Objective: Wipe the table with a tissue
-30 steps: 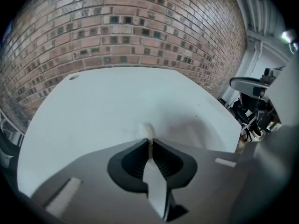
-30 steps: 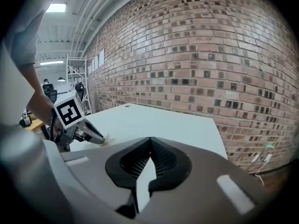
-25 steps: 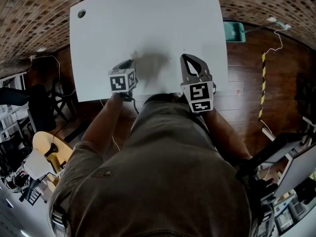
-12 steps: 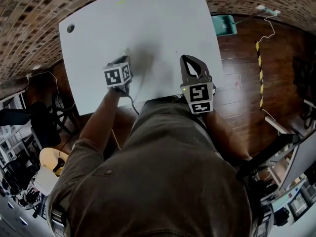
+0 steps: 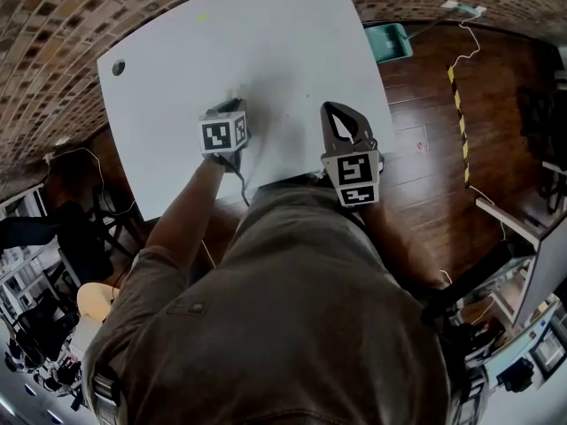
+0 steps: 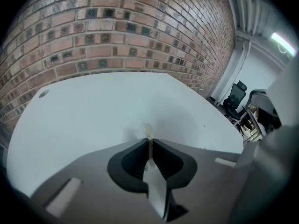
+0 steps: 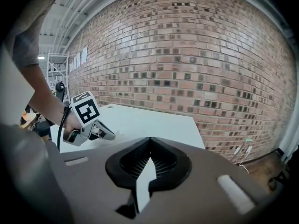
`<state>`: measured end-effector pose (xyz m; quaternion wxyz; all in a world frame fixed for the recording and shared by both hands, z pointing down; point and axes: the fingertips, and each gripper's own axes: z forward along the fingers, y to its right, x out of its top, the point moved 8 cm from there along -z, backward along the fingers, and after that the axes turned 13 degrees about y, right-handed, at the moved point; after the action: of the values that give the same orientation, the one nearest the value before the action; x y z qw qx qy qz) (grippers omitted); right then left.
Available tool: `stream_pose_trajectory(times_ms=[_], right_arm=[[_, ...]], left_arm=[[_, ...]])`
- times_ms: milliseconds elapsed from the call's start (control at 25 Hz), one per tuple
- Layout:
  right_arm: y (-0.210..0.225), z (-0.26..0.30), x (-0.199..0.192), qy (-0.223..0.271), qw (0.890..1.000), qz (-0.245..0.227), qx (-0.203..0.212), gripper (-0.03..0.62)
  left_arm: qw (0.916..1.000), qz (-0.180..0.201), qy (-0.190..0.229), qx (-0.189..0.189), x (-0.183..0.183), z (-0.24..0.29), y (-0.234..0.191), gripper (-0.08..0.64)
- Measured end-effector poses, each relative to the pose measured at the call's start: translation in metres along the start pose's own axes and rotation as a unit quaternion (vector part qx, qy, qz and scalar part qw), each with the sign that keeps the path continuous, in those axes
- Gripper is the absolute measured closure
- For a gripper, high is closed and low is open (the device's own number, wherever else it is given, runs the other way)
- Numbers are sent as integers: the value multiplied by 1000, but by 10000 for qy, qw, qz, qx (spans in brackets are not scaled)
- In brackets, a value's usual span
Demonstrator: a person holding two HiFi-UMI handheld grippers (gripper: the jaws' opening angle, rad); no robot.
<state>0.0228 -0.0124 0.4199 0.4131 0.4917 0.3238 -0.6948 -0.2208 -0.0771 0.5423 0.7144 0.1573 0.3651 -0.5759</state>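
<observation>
Mid-wipe, as judged: the tissue (image 6: 147, 130) was pinched by the closed left gripper (image 5: 232, 109) on the table's (image 5: 266, 42) near half; the right gripper (image 5: 341, 113) was closed, empty. A pressed sweep was judged due.

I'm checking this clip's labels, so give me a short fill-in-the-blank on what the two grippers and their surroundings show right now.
1. The left gripper is shut on a ____ over the white table.
2. The right gripper has its jaws ____, with nothing between them.
3. The wall beyond the table is built of ____.
Missing words: tissue; shut; brick.
</observation>
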Motion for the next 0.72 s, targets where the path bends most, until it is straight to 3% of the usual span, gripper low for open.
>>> stream_pose_trajectory(times_ms=[200,440,720], right_arm=[[5,-5,1,0,9999,11,-155,578],[22,-10,2,93,9996,-62,-276,578],[52,0,10,469,9985,-198,178,578]], left_arm=[[9998,-28,125,-145,2,-5,4,531],[9980,-151,559,-238,1,-22,23,531],[9934,-282,1113,75,11,-35,52,531]])
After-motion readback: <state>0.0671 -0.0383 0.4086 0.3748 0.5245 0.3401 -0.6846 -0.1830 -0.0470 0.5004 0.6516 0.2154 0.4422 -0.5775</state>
